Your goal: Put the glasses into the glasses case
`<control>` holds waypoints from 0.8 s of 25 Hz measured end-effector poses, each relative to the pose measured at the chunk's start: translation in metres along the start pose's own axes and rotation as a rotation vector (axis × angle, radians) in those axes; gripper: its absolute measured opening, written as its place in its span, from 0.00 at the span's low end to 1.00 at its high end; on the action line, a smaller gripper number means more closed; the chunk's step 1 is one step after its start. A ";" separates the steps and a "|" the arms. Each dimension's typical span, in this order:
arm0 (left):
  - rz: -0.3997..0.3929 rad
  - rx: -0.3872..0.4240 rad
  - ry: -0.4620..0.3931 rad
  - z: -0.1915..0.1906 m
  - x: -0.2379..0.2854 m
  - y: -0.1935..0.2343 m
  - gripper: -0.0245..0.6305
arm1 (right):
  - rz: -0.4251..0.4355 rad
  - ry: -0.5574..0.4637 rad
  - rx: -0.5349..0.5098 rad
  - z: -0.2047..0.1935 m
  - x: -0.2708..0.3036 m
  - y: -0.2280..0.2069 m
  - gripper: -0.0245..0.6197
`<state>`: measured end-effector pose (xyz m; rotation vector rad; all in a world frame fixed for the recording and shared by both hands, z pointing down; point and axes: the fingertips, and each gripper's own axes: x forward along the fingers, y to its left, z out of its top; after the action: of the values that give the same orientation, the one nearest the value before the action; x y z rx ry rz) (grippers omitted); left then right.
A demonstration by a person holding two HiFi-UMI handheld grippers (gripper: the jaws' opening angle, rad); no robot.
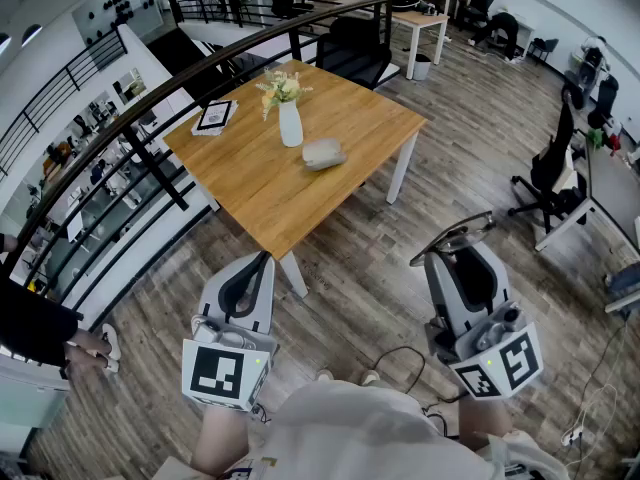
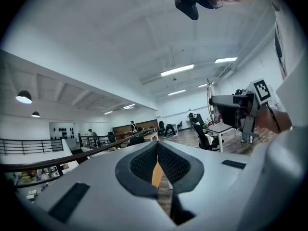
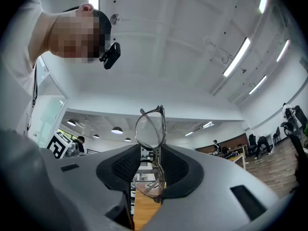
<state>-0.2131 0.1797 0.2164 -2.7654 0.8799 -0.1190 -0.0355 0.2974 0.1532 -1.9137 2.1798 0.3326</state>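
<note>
The grey glasses case [image 1: 323, 153] lies shut on the wooden table [image 1: 250, 183], next to a white vase of flowers [image 1: 289, 118]. My right gripper [image 1: 441, 255] is held above the floor, in front of the table and to its right, shut on the clear-framed glasses [image 1: 455, 236]. In the right gripper view the glasses [image 3: 150, 129] stand upright between the pads [image 3: 175, 170], one lens above the jaws and one lens between them. My left gripper [image 1: 264, 260] hovers near the table's front corner with its jaws together and nothing in them; its pads [image 2: 144, 162] meet at the tips.
A black-framed tablet or book [image 1: 214, 116] lies at the table's far left corner. A black railing [image 1: 150, 118] runs along the left beside a drop to a lower level. Office chairs [image 1: 550, 173] and desks stand at the right, and cables [image 1: 400, 363] trail on the floor.
</note>
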 end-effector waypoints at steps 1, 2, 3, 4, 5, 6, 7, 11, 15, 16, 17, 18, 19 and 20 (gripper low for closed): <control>0.000 0.000 0.001 0.000 0.002 0.000 0.07 | 0.001 0.000 -0.004 0.000 0.001 -0.001 0.28; 0.000 0.001 0.002 0.000 0.003 0.001 0.07 | 0.001 0.000 -0.008 -0.001 0.002 -0.002 0.28; 0.000 0.000 0.002 0.000 0.004 0.000 0.07 | 0.002 -0.001 -0.011 -0.001 0.002 -0.003 0.28; 0.000 0.000 0.002 0.001 0.005 -0.001 0.07 | 0.003 -0.003 -0.010 0.000 0.002 -0.005 0.28; 0.001 0.000 0.002 0.002 0.006 -0.003 0.07 | 0.004 -0.003 -0.007 0.001 0.001 -0.007 0.28; 0.002 0.000 0.003 0.003 0.007 -0.005 0.07 | 0.007 -0.002 -0.003 0.001 -0.001 -0.009 0.28; 0.003 0.000 0.004 0.004 0.008 -0.009 0.07 | 0.010 0.004 -0.002 0.001 -0.003 -0.011 0.28; -0.003 0.003 0.012 0.005 0.011 -0.023 0.07 | 0.026 0.029 -0.003 -0.003 -0.012 -0.018 0.28; -0.012 -0.004 0.020 0.006 0.016 -0.042 0.07 | 0.029 0.039 0.002 -0.003 -0.022 -0.029 0.29; -0.013 -0.003 0.021 0.007 0.017 -0.046 0.07 | 0.027 0.045 -0.010 -0.003 -0.025 -0.032 0.29; -0.012 -0.001 0.023 0.007 0.019 -0.050 0.07 | 0.026 0.052 -0.027 -0.003 -0.028 -0.035 0.29; -0.008 0.000 0.025 0.007 0.020 -0.053 0.07 | 0.026 0.058 -0.044 -0.003 -0.030 -0.037 0.29; -0.003 0.002 0.027 0.007 0.021 -0.057 0.07 | 0.028 0.062 -0.058 -0.003 -0.033 -0.040 0.29; 0.004 0.005 0.031 0.007 0.022 -0.061 0.07 | 0.032 0.064 -0.064 -0.004 -0.036 -0.042 0.29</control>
<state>-0.1603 0.2163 0.2249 -2.7640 0.8922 -0.1636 0.0111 0.3251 0.1671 -1.9510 2.2685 0.3561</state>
